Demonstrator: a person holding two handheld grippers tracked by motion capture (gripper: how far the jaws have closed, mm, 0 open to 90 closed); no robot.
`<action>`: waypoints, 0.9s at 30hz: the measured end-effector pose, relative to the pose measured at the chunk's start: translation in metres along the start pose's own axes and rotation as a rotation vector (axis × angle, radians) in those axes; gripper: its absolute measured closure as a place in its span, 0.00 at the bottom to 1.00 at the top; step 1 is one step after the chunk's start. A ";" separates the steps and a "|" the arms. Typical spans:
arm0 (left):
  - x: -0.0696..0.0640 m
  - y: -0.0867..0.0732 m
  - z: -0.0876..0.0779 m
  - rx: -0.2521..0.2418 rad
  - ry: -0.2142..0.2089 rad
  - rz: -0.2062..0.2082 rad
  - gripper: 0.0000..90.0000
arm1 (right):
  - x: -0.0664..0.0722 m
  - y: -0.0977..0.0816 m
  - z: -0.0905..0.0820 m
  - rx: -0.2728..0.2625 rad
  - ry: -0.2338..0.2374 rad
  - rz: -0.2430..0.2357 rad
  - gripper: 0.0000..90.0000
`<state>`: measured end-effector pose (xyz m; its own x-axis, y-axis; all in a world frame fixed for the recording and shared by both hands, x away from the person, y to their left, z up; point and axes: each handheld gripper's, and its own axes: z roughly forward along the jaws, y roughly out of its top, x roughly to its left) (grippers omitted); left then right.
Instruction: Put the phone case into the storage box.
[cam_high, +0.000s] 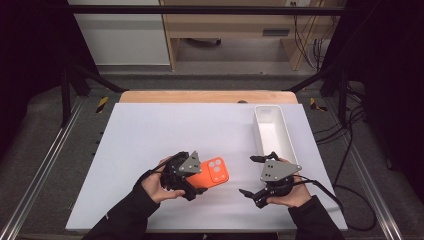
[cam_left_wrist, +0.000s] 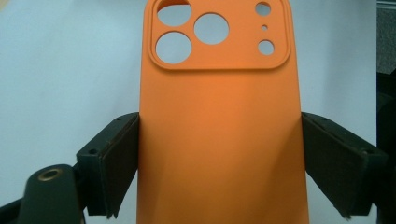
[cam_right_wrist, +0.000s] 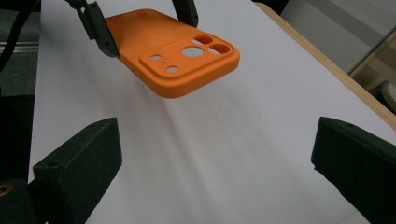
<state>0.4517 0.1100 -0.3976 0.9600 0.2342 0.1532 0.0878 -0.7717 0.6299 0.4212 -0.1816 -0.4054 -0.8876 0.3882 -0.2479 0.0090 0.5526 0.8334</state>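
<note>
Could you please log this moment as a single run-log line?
left gripper: shut on orange phone case, held above white table | right gripper: open, empty | white bin: empty

A flat white sheet (cam_high: 165, 135) covers the light wooden table (cam_high: 200, 96), whose far edge shows beyond it. A long white rectangular plastic tray (cam_high: 287, 131) lies on the sheet near its far right corner.

I work in a lab: a white table (cam_high: 150, 130) inside a black frame (cam_high: 200, 10), with cables (cam_high: 350, 150) on the floor.
</note>
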 end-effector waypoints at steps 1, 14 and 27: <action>0.000 0.001 0.001 0.002 -0.006 0.006 0.17 | 0.001 0.001 0.000 0.004 0.001 -0.013 0.02; -0.003 0.006 0.006 0.014 -0.025 0.062 0.17 | 0.011 0.011 0.009 0.023 0.033 -0.100 0.03; -0.007 0.018 0.008 0.000 -0.037 0.105 0.17 | 0.014 0.013 0.012 0.014 0.037 -0.143 0.02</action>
<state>0.4491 0.0899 -0.3931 0.9731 0.1298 0.1903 -0.0142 -0.7907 0.6120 0.4146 -0.1606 -0.4036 -0.8968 0.2773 -0.3449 -0.1127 0.6106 0.7839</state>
